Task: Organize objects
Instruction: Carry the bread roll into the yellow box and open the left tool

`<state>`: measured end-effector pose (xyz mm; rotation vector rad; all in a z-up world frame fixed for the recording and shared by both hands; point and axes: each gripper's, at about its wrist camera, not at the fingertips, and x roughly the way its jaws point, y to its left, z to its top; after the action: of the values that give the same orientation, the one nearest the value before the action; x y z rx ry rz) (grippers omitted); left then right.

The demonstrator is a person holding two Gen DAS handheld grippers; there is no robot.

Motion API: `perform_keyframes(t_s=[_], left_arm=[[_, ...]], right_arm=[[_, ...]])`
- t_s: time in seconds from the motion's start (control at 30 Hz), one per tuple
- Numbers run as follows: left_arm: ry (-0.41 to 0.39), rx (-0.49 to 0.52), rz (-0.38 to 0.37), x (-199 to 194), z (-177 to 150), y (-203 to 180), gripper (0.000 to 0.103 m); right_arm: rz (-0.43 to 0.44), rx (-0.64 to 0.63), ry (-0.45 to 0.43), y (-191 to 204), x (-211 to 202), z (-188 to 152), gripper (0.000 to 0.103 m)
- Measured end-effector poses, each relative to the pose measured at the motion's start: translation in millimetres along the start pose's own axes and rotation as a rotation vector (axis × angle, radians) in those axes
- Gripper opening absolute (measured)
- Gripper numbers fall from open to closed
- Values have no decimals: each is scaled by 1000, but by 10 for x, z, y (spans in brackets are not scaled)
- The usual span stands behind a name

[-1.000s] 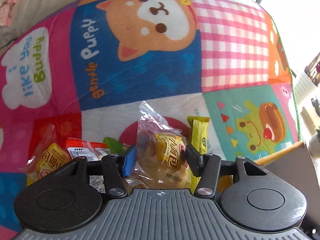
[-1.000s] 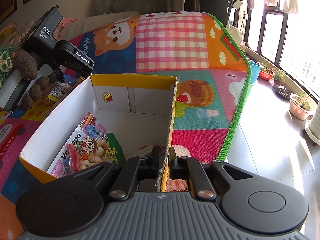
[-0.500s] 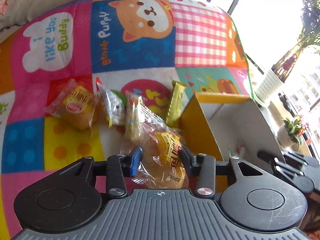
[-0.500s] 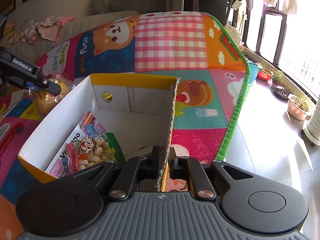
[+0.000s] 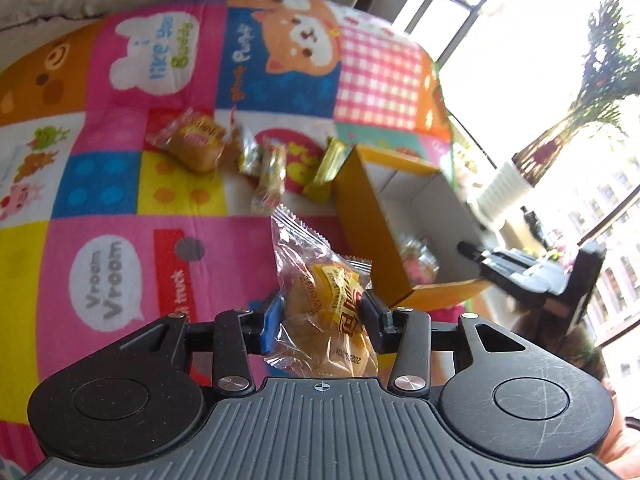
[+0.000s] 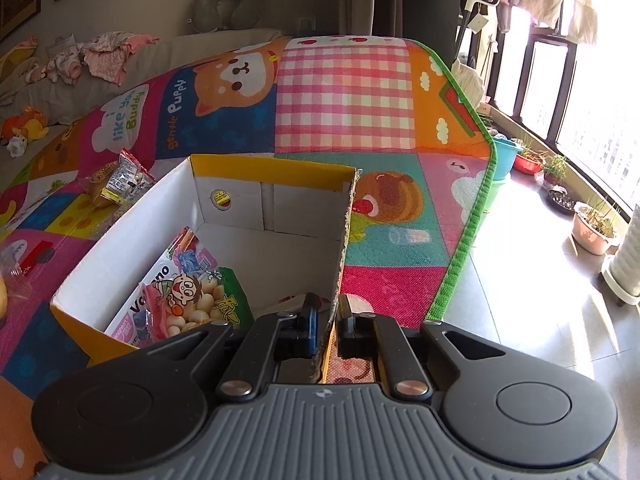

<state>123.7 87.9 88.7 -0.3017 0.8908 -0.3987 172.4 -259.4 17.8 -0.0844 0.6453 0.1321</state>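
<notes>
Gripping a wrapped bun, left gripper fingers closed on its sides, lifted above play mat, just beside the yellow box. Right gripper fingers pinched on box wall; snack bag lies inside. Farther out, loose snacks on mat.

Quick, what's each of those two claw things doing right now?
Left gripper: closed on a wrapped bun.
Right gripper: closed on the wall of the cardboard box.
</notes>
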Motion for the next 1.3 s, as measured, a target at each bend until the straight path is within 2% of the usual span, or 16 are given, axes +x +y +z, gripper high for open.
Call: perform_keyframes(t_s=[0.13, 0.27, 0.47, 0.57, 0.67, 0.73, 0.83, 0.87, 0.93, 0.97, 1.03, 1.17, 1.3], left_arm=[[-104, 60, -95, -217, 299, -336, 47], [-186, 127, -148, -194, 587, -701, 47], [-209, 100, -222, 257, 927, -1054, 47], [-223, 161, -241, 540, 994, -1228, 48], [-193, 143, -292, 849, 1064, -1279, 49], [-165, 129, -241, 1034, 1097, -1291, 48], [-195, 272, -104, 1193, 1039, -1427, 48], [-205, 279, -121, 1223, 1013, -1426, 48], [-166, 224, -192, 1233, 1008, -1356, 48], [-159, 201, -203, 1229, 1008, -1319, 48], [-174, 201, -170, 1218, 1010, -1274, 48], [-190, 201, -33, 1196, 994, -1075, 48], [-174, 259, 165, 1240, 888, -882, 48]], right_arm=[[-1, 7, -5, -1, -17, -3, 9], [0, 13, -9, -3, -21, -13, 9], [4, 22, -13, -10, -16, -20, 9], [8, 29, -11, -20, -6, -26, 9], [9, 28, -11, -22, -2, -27, 9], [10, 27, -12, -25, 0, -28, 9], [12, 30, -13, -24, -4, -30, 9], [13, 31, -14, -25, -4, -30, 9], [15, 33, -12, -22, 9, -31, 9], [15, 33, -10, -20, 20, -35, 9], [15, 36, -6, -21, 39, -39, 9], [14, 39, -5, -17, 43, -44, 9], [13, 36, -3, -15, 43, -46, 9]])
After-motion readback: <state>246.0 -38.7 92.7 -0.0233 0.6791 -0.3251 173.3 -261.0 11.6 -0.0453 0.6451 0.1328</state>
